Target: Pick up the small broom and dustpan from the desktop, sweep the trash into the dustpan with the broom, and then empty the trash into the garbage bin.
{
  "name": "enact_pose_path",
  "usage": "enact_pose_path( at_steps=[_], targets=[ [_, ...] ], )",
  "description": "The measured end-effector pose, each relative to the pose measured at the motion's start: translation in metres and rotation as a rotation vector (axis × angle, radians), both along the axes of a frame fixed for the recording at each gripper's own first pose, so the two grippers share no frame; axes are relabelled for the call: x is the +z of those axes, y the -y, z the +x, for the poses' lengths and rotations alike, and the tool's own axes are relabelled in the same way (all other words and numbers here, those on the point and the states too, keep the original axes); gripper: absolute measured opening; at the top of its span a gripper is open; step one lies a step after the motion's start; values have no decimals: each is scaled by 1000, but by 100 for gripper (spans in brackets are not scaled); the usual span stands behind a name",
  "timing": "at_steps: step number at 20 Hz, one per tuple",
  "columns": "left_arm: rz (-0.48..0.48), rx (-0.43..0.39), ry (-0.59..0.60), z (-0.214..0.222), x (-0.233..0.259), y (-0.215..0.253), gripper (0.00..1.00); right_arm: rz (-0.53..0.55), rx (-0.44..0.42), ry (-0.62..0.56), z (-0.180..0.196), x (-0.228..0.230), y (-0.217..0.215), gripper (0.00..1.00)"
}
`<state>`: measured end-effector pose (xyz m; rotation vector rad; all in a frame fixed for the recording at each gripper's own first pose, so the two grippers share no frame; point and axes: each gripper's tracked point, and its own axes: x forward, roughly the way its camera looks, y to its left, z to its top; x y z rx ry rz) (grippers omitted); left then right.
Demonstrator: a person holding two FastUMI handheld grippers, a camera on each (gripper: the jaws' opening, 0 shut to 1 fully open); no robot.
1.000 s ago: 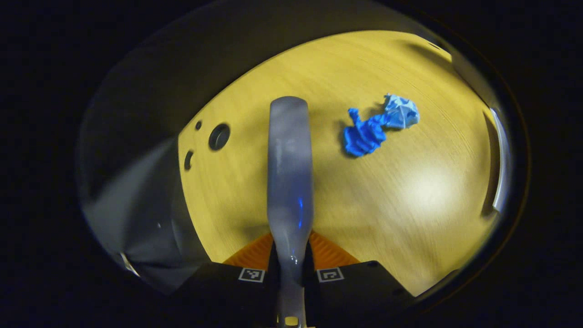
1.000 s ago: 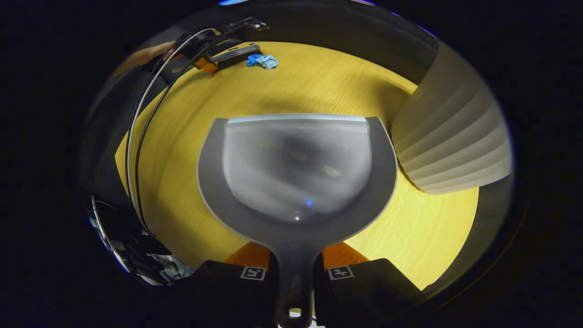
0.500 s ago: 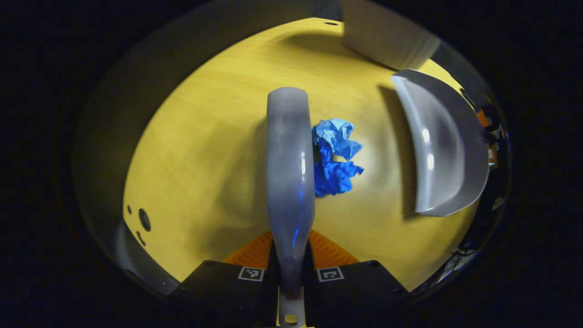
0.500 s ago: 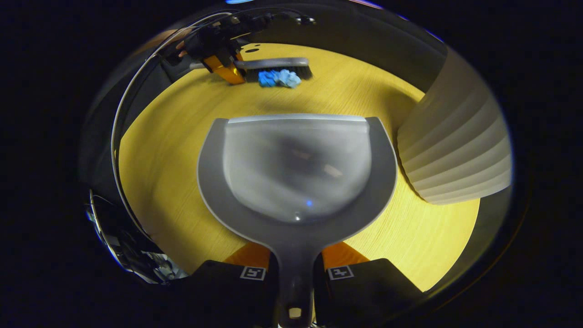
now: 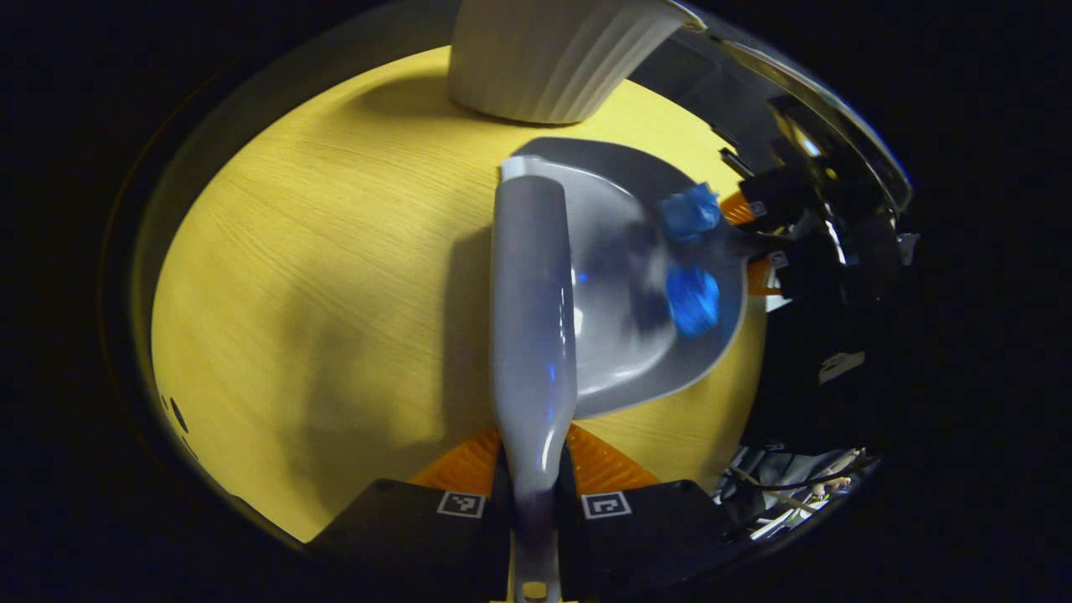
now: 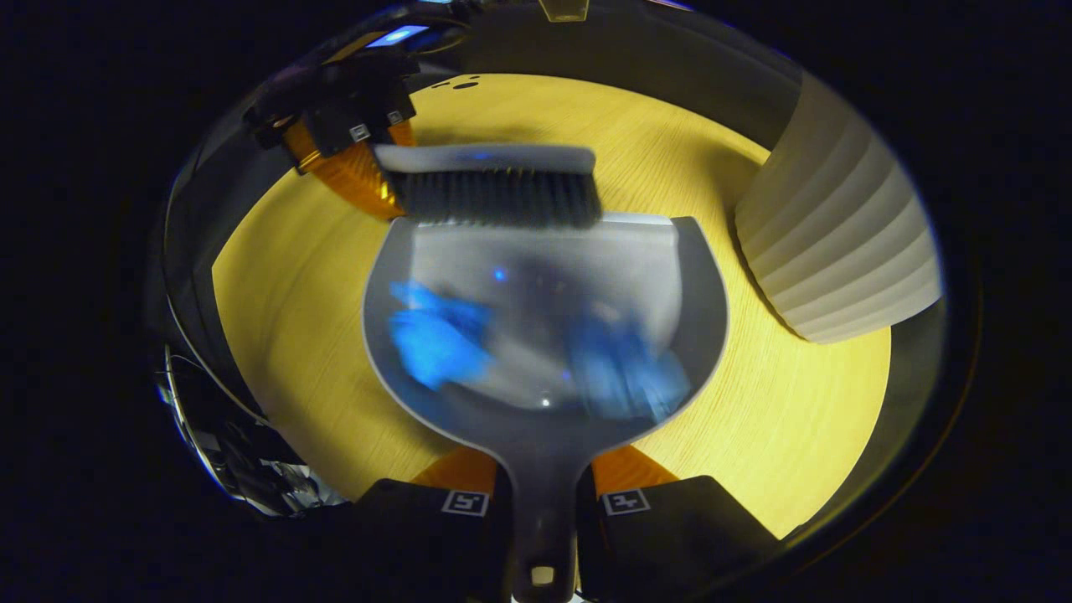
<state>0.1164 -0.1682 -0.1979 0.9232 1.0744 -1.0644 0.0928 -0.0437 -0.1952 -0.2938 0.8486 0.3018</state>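
Now my left gripper [image 5: 533,494] is clenched on the broom [image 5: 533,301] handle, which runs straight up toward 12 o'clock in the left gripper view, its head lying across the open lip of the dustpan [image 5: 645,335]. My right gripper [image 6: 543,502] grasps the dustpan's handle at 6 o'clock in the right gripper view, the pan flat on the desk [image 6: 285,301]. In that view the bristles sit at the pan's front edge around 12 o'clock, touching it. Two blue scraps of trash [image 6: 435,339] lie inside the pan, blurred: one toward 9 o'clock, the other toward 4 o'clock of the bowl. The ribbed white bin [image 6: 837,243] stands just beside the pan at 3 o'clock; in the left gripper view it is at 12 o'clock.
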Motion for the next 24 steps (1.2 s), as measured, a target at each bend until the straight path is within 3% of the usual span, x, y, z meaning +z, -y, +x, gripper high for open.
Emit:
enact_pose_path(
  at_steps=[1, 2, 5, 6, 7, 12, 17, 20, 24],
  targets=[
    [-2, -6, 6, -5, -2, 2, 30, 4, -2, 3, 0, 4, -1, 34],
    [-16, -3, 24, -6, 1, 3, 27, -1, -1, 6, 0, 6, 3, 34],
    [-88, 90, 125, 11, 15, 1, 28, -6, -13, 26, -9, 0, 11, 34],
    [-108, 139, 157, 12, 19, -2, 31, 2, -21, 24, -12, 1, 12, 34],
    [-139, 193, 186, 11, 28, -4, 28, 14, -33, 22, -16, 0, 14, 34],
    [-330, 571, 248, 3, 20, -19, 27, 29, -118, 12, -35, -8, 41, 34],
    [-395, 792, 257, -13, -21, -39, 27, 78, -226, 31, -77, 12, 62, 34],
    [-415, 859, 247, -8, -45, -56, 27, 76, -303, 59, -106, 34, 79, 34],
    [-357, 839, 318, -20, -66, -71, 27, 0, -402, 122, -149, 69, 137, 34]
  ],
)
